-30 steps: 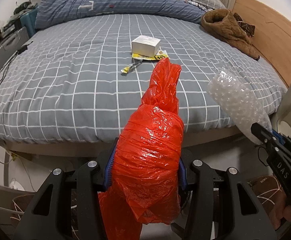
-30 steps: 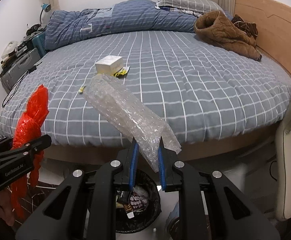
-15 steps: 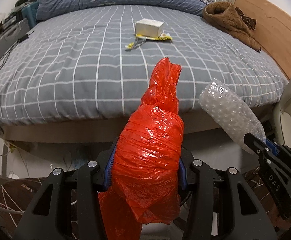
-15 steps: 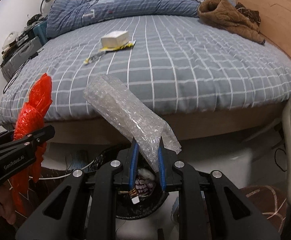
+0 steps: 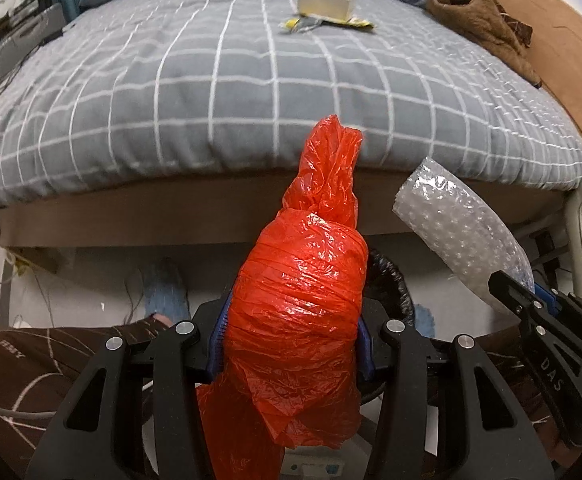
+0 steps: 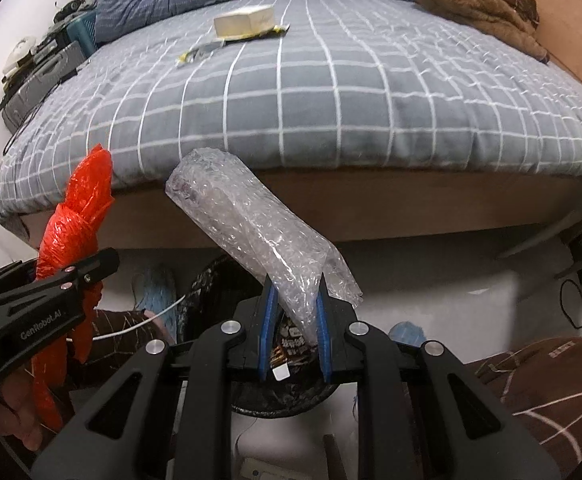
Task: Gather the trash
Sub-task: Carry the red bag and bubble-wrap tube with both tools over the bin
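Trash in both my grippers: left gripper (image 5: 291,344) clamps a crumpled red plastic bag (image 5: 303,280), right gripper (image 6: 293,332) pinches a clear bubble-wrap roll (image 6: 243,220). Next, I'd centre over the black-lined bin (image 6: 211,280) and release.

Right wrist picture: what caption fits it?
Right tongs clamp bubble wrap above a black trash bin beside the bed.

One red bag (image 5: 299,304) – one bubble wrap (image 6: 251,240) – one bin (image 6: 211,292).
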`<state>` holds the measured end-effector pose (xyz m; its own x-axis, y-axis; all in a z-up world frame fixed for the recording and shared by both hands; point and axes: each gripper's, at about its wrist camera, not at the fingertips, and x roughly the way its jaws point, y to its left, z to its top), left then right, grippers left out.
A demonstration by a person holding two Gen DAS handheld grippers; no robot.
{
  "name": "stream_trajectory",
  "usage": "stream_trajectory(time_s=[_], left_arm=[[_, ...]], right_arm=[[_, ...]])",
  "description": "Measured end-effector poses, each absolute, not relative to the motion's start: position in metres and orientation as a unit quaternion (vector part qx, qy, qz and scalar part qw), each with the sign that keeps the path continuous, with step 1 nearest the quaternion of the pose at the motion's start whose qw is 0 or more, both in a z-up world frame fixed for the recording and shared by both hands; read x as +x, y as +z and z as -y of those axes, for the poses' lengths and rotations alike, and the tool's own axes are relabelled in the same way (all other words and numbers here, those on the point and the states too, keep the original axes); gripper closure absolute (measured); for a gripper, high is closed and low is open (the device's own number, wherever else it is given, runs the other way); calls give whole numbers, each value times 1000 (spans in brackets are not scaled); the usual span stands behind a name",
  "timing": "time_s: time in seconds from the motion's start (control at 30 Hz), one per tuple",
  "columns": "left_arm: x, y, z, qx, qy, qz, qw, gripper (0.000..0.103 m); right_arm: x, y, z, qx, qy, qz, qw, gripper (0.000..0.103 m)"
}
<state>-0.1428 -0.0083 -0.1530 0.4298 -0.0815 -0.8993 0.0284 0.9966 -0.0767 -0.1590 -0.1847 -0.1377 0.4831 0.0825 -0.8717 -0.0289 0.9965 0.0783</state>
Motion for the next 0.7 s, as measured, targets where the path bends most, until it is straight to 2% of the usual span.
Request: stream_trajectory(time_s=[0.53, 0.63, 0.7], left_arm=[[-147, -192, -32, -38, 4, -561, 827, 55], [-145, -193, -36, -38, 9, -561, 827, 55], [-145, -194, -38, -39, 10, -561, 827, 55]], right_arm=[[-145, -194, 142, -3, 66, -566, 822, 85], [-141, -199, 137, -8, 70, -567, 820, 80], [-140, -201, 138, -4, 72, -567, 821, 72]])
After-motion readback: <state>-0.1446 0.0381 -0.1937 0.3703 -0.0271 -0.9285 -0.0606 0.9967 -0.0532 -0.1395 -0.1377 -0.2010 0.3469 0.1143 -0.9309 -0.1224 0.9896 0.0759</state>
